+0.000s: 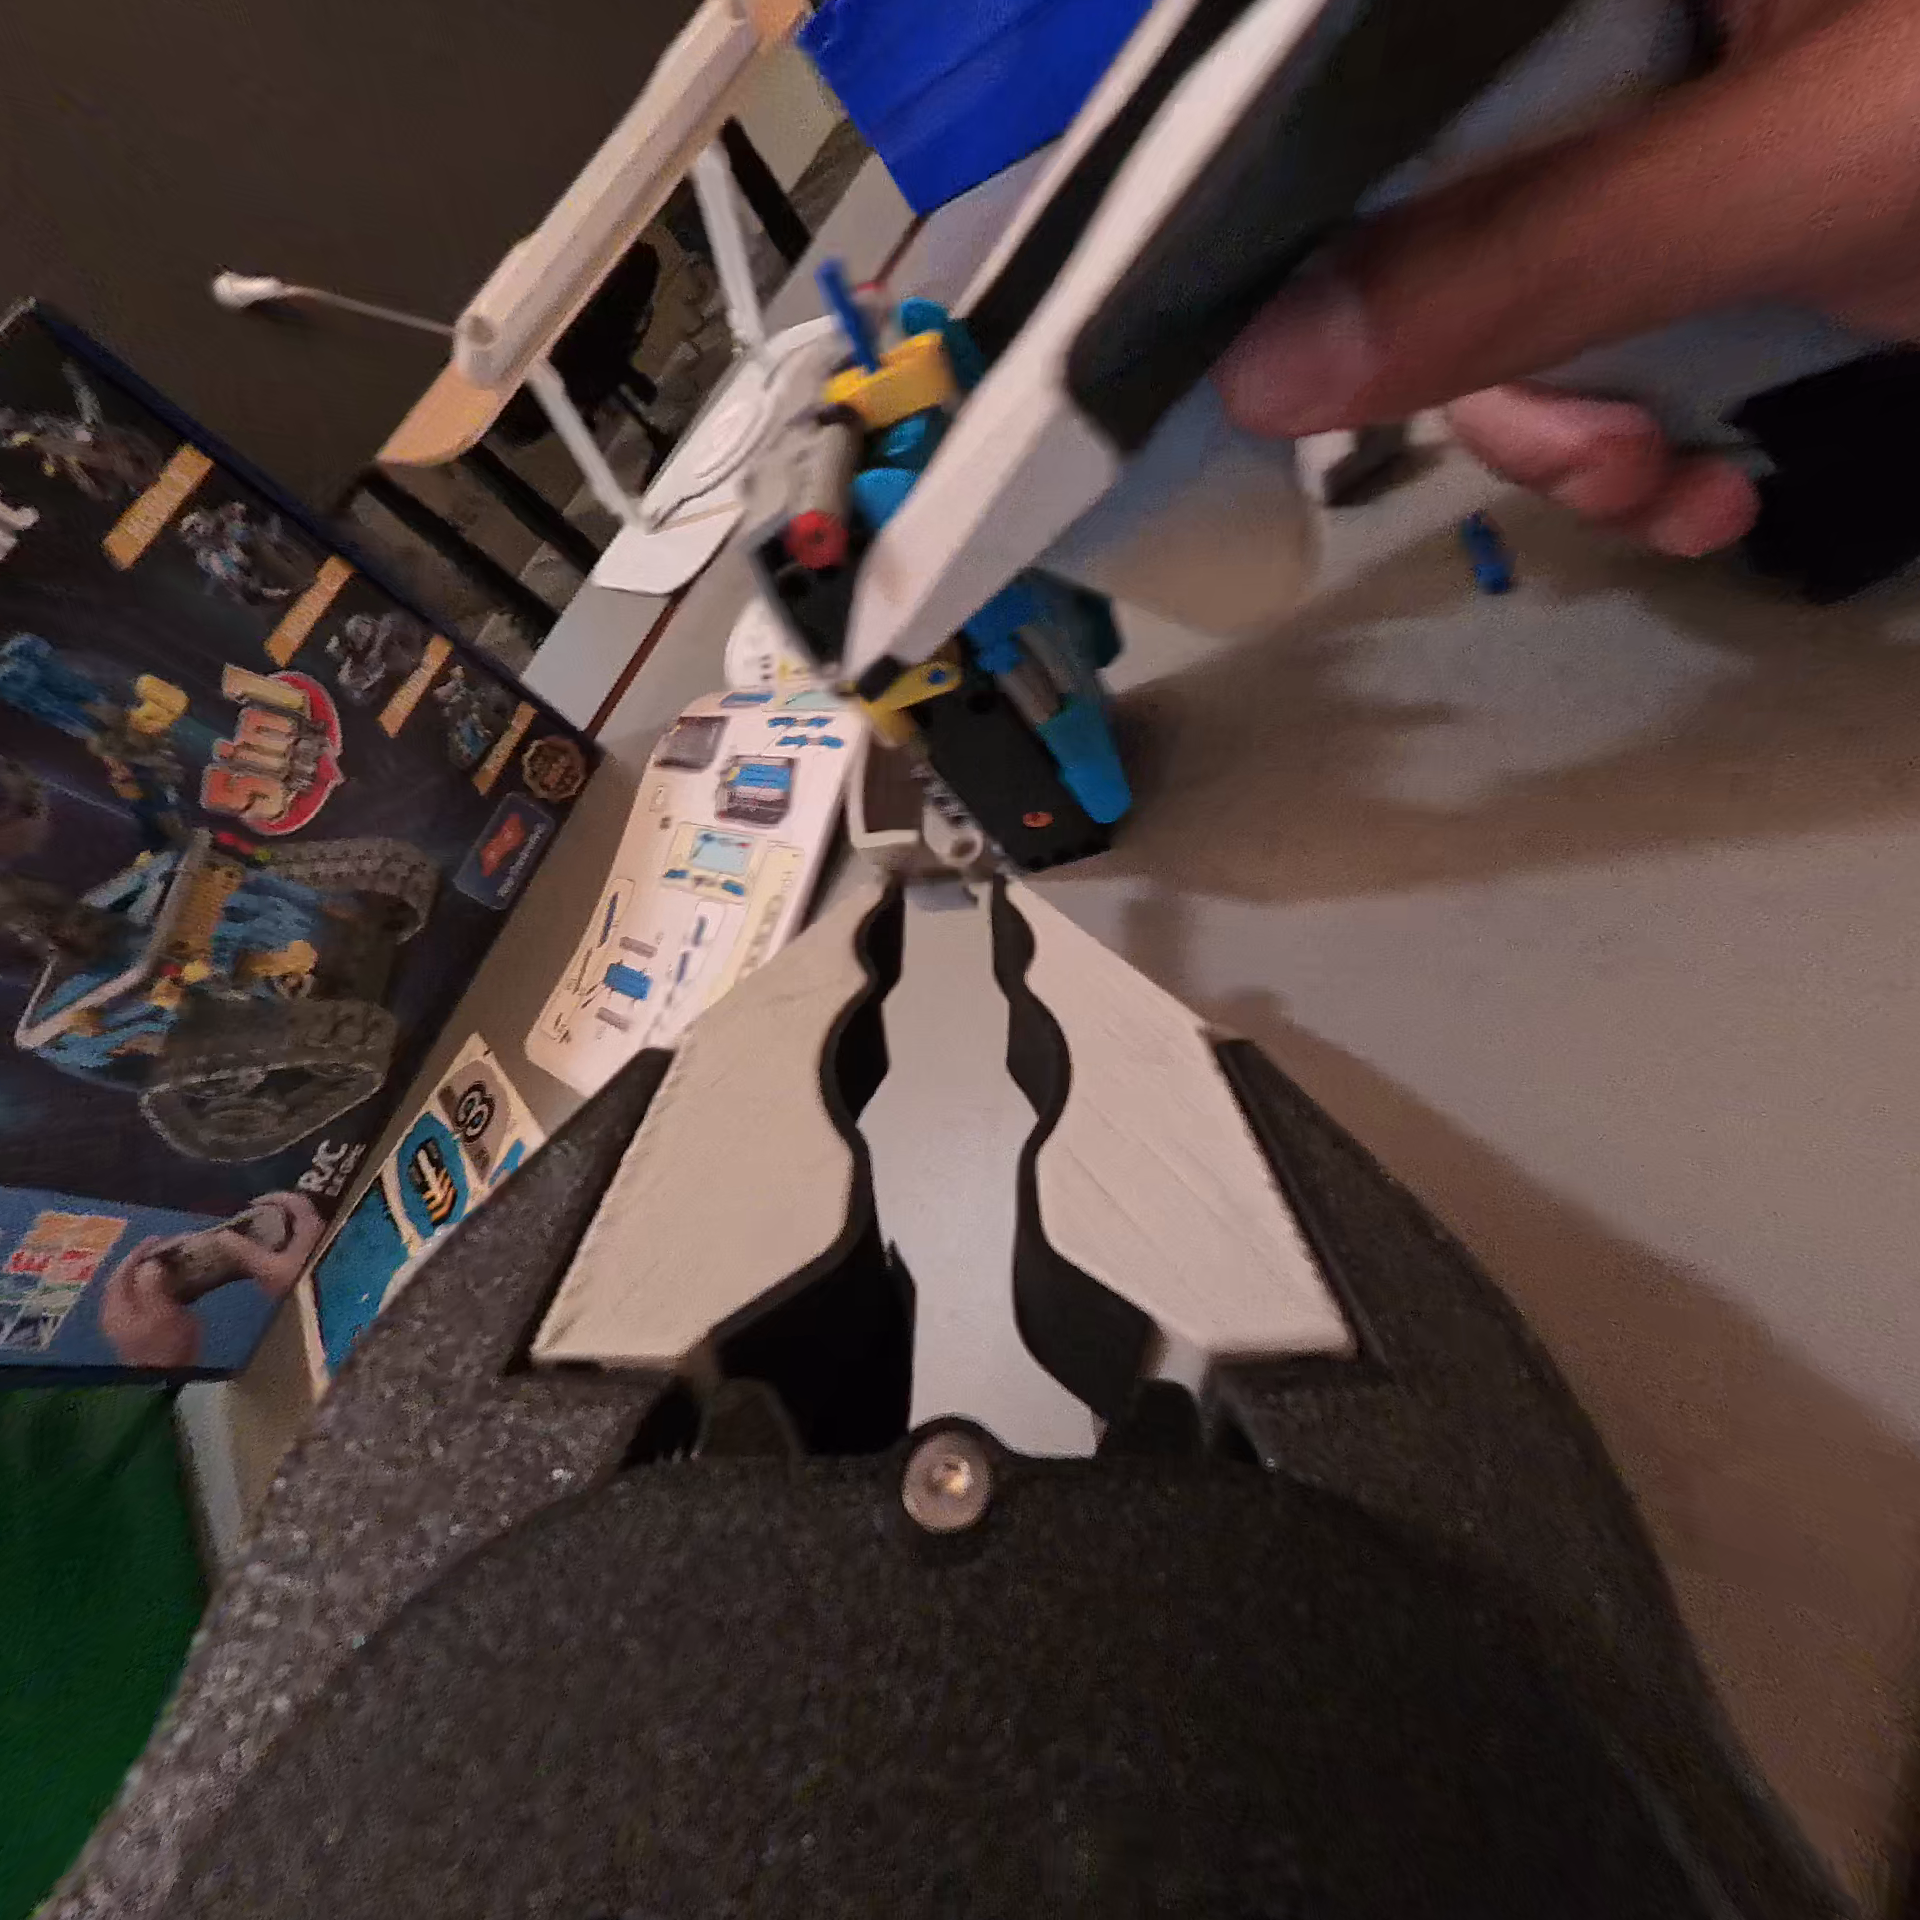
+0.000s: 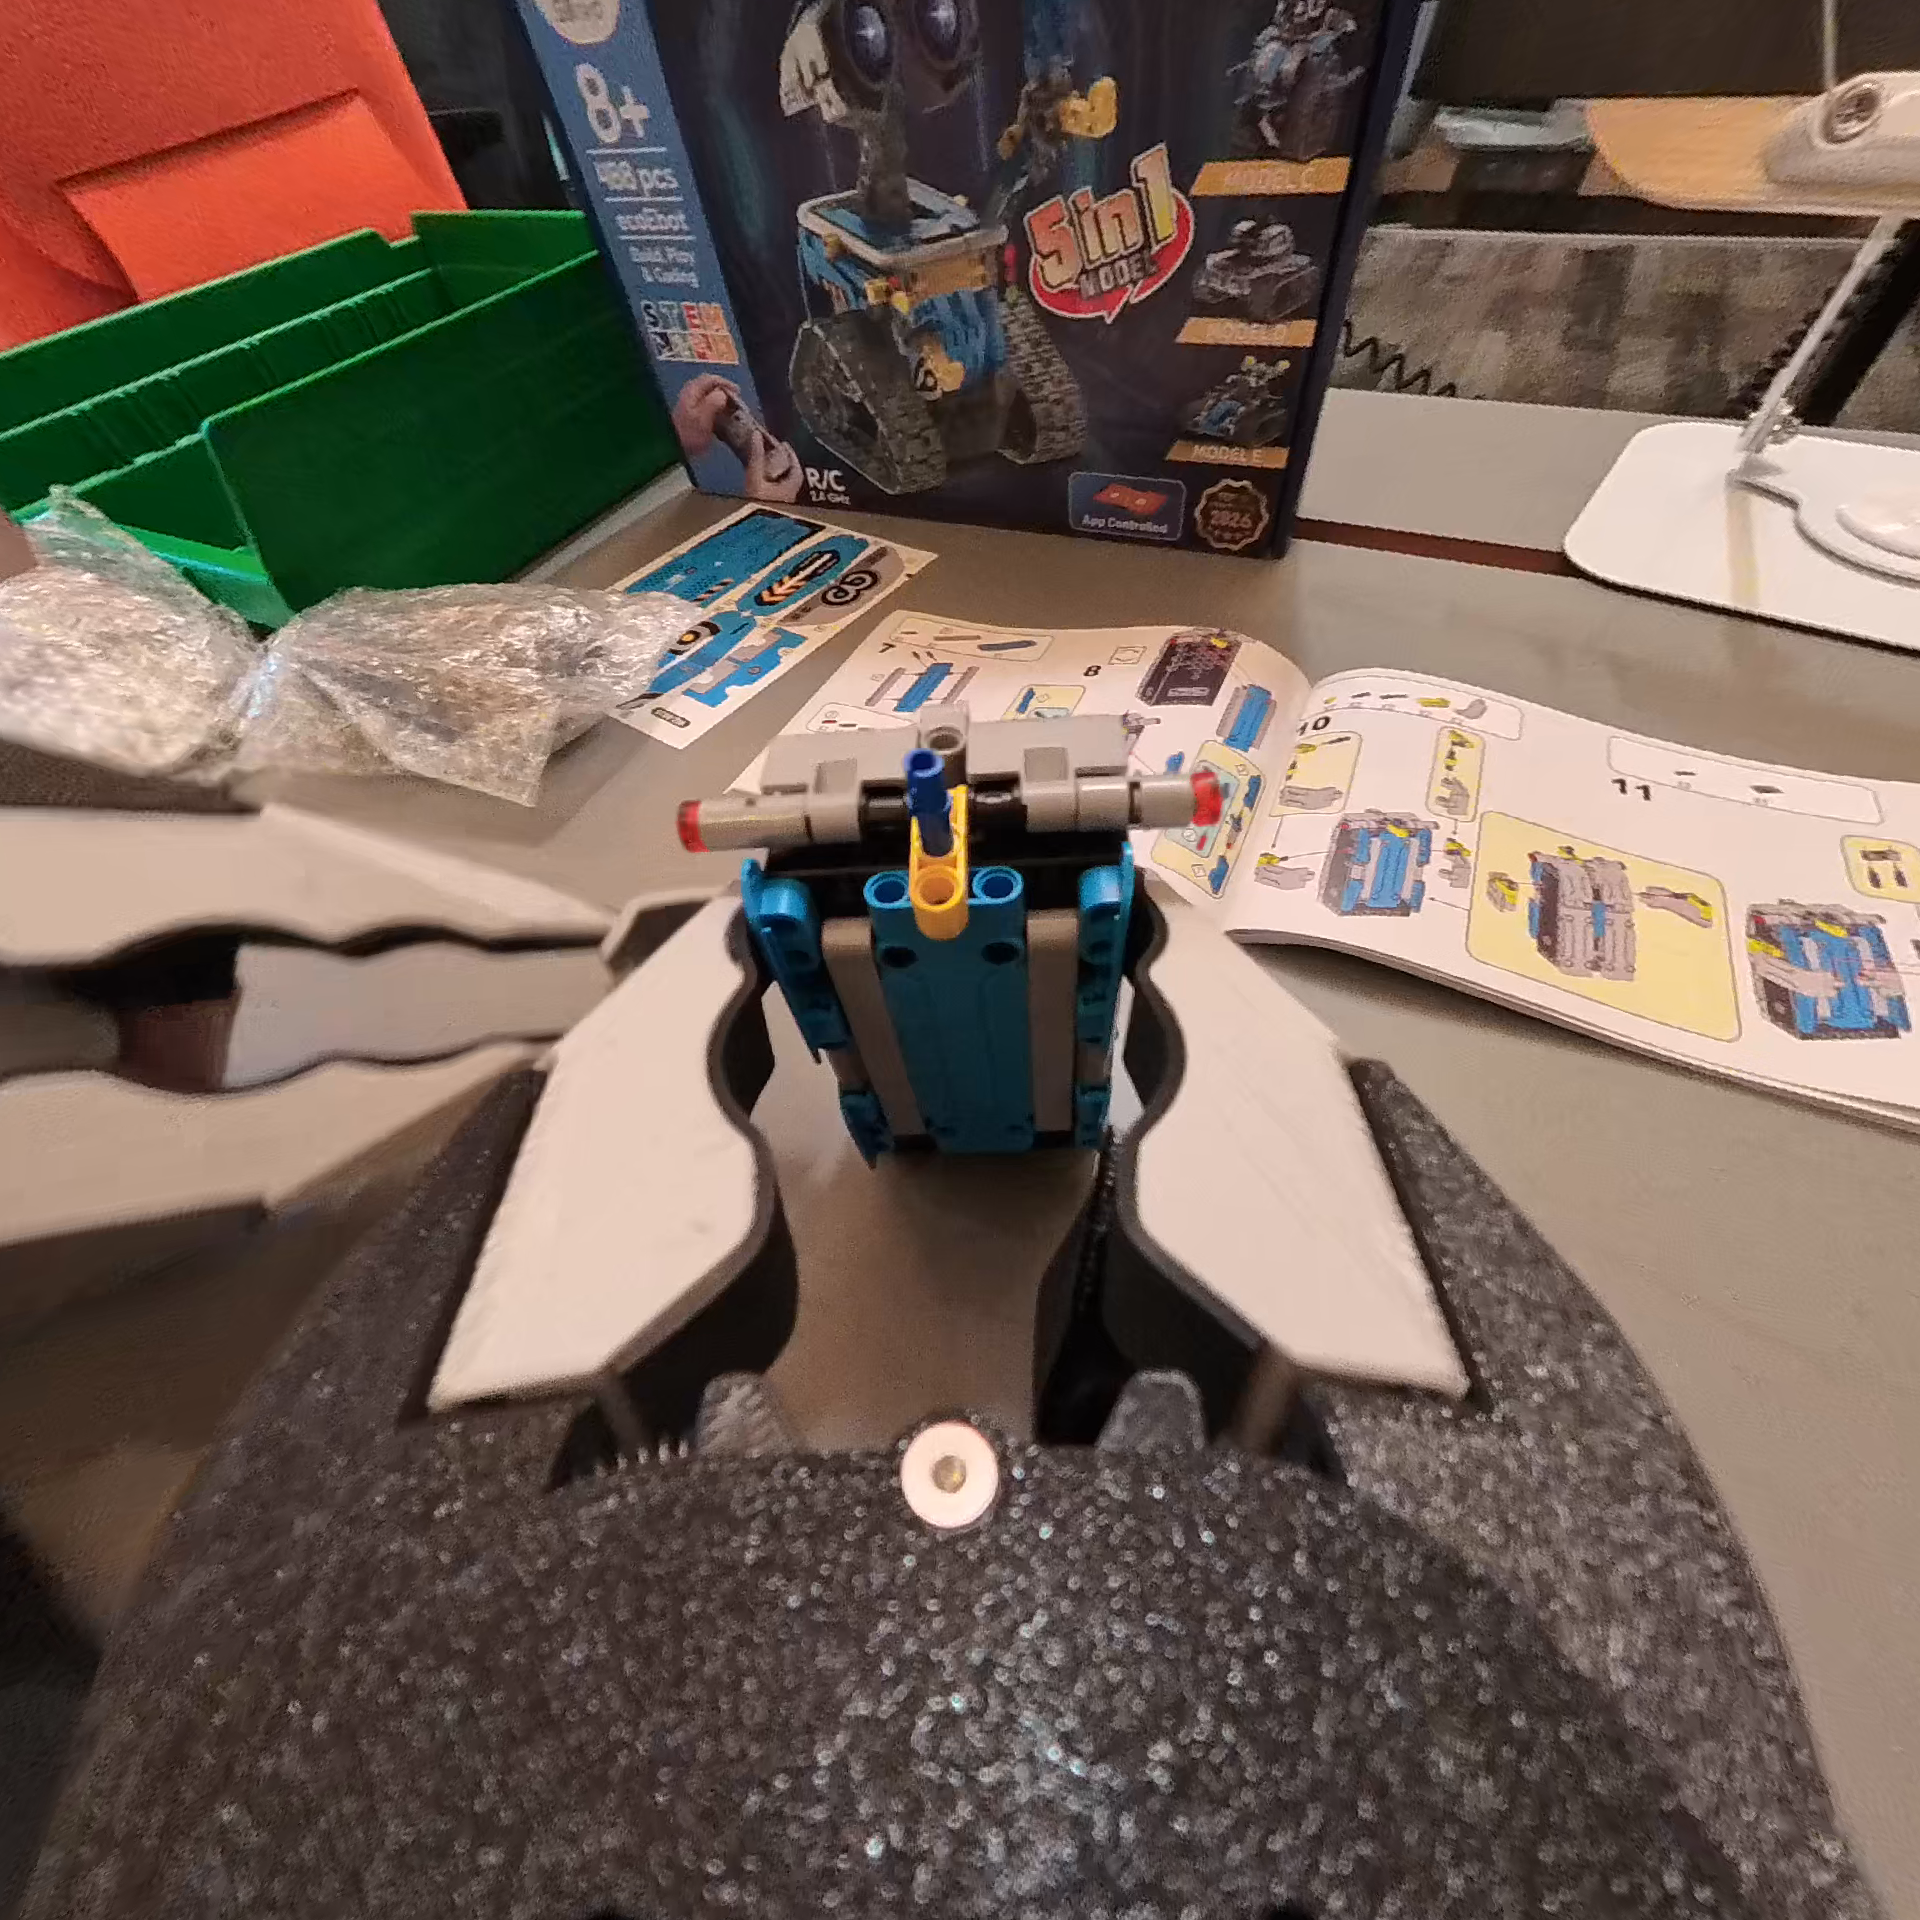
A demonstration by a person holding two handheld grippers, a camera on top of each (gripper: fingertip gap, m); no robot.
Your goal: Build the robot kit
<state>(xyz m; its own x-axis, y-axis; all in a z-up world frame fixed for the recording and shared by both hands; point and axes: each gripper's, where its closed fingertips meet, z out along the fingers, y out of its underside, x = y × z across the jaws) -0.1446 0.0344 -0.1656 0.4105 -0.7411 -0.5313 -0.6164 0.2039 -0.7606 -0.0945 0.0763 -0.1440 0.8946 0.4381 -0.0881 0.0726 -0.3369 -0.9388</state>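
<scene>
1. The brick model (image 2: 940, 997) was a chunky little build: a teal-blue slab down the middle, grey strips on either side, a black core, a grey axle across the far end with red tips, and a yellow connector with a dark blue pin sticking up out of it.
2. It sat between the fingers of the right hand-held gripper (image 2: 935, 914), which were clamped on its blue sides. It was low over the counter (image 2: 1558, 1299), just in front of the open instruction booklet (image 2: 1455, 831). I couldn't tell whether its bottom actually touched the surface.
3. A person's hand (image 1: 1558, 343) was wrapped around that gripper's body.
4. The left hand-held gripper (image 1: 943, 894) came in from the side with its tips right by the model's grey lower corner. Its fingers stood a narrow gap apart with nothing between them. Whether they touched the model was too blurry to call.
5. Around them:
   - a sticker sheet (image 2: 769, 613) lay beside the booklet
   - crinkled clear plastic bags (image 2: 364, 665) were to the left
   - a green divided bin (image 2: 364, 395) stood behind those
   - the kit's dark box (image 2: 987, 260) stood upright at the back
6. A white stand base (image 2: 1714, 540) was off to the right, and one small blue piece (image 1: 1486, 551) lay loose on the counter.
</scene>
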